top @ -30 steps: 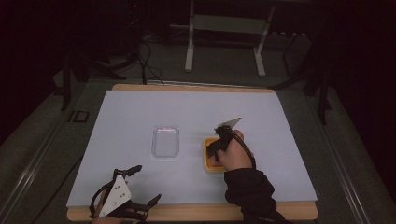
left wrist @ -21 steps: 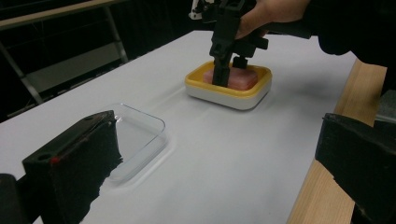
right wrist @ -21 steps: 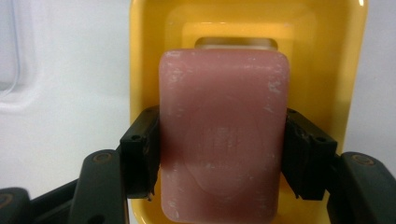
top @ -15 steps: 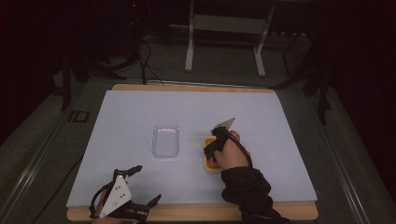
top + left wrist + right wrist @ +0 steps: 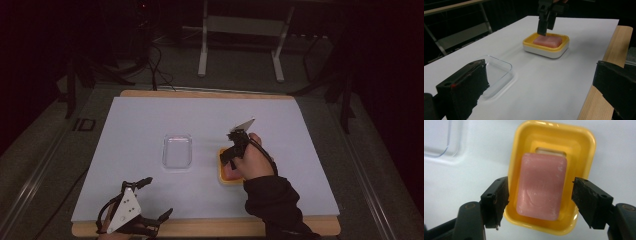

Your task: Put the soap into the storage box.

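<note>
Your right gripper [image 5: 540,205] has just been opening its jaws; they're released now, hovering straight above the one pink soap bar [image 5: 541,186], nothing between them. It lies in the single yellow soap dish [image 5: 584,142], long axis running near-to-far. One clear lid [image 5: 177,151] sits left on the surface [image 5: 280,120]. Left gripper [image 5: 145,200] idles open, farther off.

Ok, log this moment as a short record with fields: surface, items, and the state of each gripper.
surface: white sheet on a wooden board
soap: pink bar lying in the yellow dish
clear tray: left of the dish, nothing in it
right gripper: just above the dish, jaws just opening, apart on either side of the soap, not pressing it
left gripper: at the near edge, jaws wide apart, holding nothing
</note>
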